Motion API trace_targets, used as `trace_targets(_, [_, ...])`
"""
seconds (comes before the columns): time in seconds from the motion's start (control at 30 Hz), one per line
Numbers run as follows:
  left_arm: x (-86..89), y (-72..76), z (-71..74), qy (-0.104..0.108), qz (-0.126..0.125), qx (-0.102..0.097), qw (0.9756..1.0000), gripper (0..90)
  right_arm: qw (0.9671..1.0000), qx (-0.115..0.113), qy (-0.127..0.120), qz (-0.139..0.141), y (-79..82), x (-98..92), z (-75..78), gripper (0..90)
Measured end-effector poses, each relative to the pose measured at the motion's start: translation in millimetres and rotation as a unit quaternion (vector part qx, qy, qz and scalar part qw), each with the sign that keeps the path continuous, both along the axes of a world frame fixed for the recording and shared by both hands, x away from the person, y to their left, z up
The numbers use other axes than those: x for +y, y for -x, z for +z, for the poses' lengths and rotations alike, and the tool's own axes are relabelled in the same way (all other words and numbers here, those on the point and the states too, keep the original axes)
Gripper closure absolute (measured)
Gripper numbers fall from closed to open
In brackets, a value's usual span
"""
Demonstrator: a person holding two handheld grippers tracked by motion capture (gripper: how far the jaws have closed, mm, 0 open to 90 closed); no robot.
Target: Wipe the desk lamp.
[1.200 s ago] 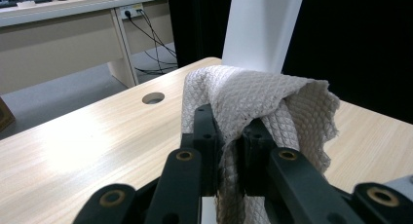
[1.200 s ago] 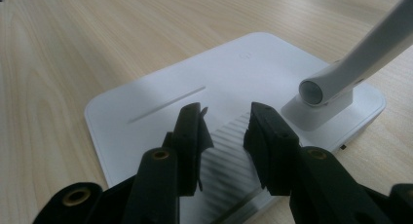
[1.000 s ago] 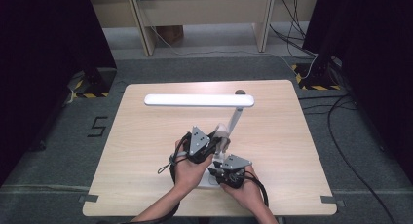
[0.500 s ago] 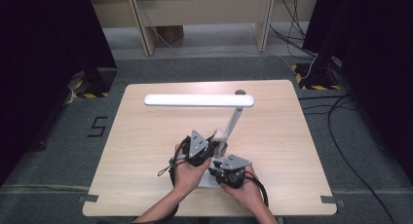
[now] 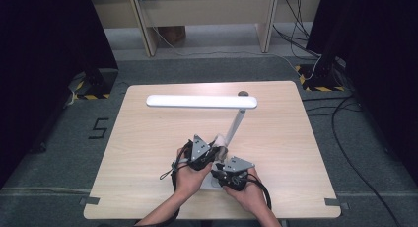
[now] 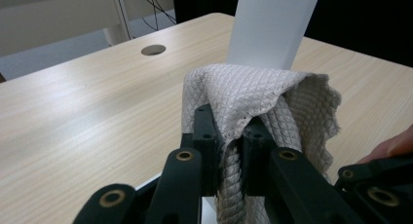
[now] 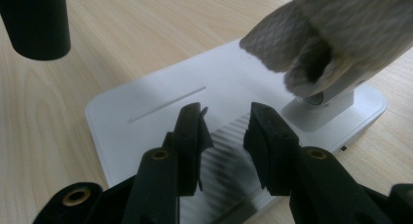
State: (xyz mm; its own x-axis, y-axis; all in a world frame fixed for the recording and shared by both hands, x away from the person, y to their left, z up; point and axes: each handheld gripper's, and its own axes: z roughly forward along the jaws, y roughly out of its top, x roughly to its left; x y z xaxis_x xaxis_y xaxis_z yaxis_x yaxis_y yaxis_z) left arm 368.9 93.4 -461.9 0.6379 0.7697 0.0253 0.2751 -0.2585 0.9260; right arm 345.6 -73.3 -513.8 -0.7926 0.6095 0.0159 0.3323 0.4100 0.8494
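Note:
A white desk lamp stands on the wooden table, its long head level above a slanted arm. My left gripper is shut on a grey quilted cloth, which is pressed against the lower arm just above the hinge. In the left gripper view the cloth drapes over the left gripper. My right gripper rests over the flat white base. Its jaws stand open with nothing between them. The cloth covers the hinge block from above.
A round cable hole lies in the table behind the lamp. A blurred black cylinder hangs at the top left of the right gripper view. The table's front edge runs just under the forearms. Cables lie on the floor to the right.
My left gripper has slid the cloth a little way down the lamp arm toward the base. The right gripper has stayed put.

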Motion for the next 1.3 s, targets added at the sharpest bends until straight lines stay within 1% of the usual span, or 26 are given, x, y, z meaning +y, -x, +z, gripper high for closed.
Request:
trace_targets(0.27, [3.4,-4.8,-13.8,-0.013,0.004,0.017,0.9998,80.0,1.0000,-0.001,0.000,0.000,-0.1,0.1,0.0,66.2])
trace_targets(0.3, [3.3,-5.0,-15.1,-0.011,0.005,0.019,0.9997,80.0,1.0000,-0.002,0.000,0.000,-0.2,0.1,0.0,66.2])
trace_targets(0.37, [4.2,-5.8,-16.9,-0.017,0.003,0.022,0.9996,80.0,1.0000,-0.002,0.000,0.001,-0.2,0.1,0.0,66.2])
trace_targets(0.43, [4.0,-6.6,-19.3,-0.016,0.004,0.024,0.9996,80.0,1.0000,-0.001,0.000,0.001,-0.2,0.1,0.0,66.2])
trace_targets(0.5, [4.7,-7.6,-21.5,-0.023,0.003,0.027,0.9993,80.0,1.0000,-0.002,0.002,0.000,0.0,0.2,0.1,66.2])
trace_targets(0.63, [4.8,-9.9,-25.3,-0.026,0.002,0.034,0.9991,80.0,1.0000,-0.001,0.001,0.000,-0.1,0.1,0.1,66.2])
trace_targets(0.83, [6.0,-13.3,-25.6,-0.032,-0.003,0.045,0.9985,80.0,1.0000,-0.001,-0.002,0.001,-0.3,0.1,0.0,66.2])
trace_targets(0.97, [7.2,-13.7,-24.9,-0.030,-0.002,0.047,0.9984,80.0,1.0000,0.001,-0.003,0.001,-0.4,0.1,0.0,65.6])
trace_targets(1.03, [8.3,-13.2,-24.2,-0.029,-0.001,0.048,0.9984,80.1,1.0000,0.003,-0.002,-0.004,0.6,0.9,0.4,62.3])
trace_targets(1.13, [11.2,-10.9,-21.0,-0.034,-0.001,0.048,0.9983,80.1,1.0000,0.004,0.002,-0.007,4.1,4.5,1.3,56.7])
trace_targets(1.23, [14.7,-6.8,-16.3,-0.038,0.000,0.042,0.9984,80.1,0.9999,0.006,0.005,-0.008,8.8,5.7,3.3,54.9])
trace_targets(1.3, [18.1,-4.0,-12.6,-0.042,0.001,0.039,0.9984,80.1,0.9999,0.005,0.003,-0.014,11.9,3.6,6.0,54.2])
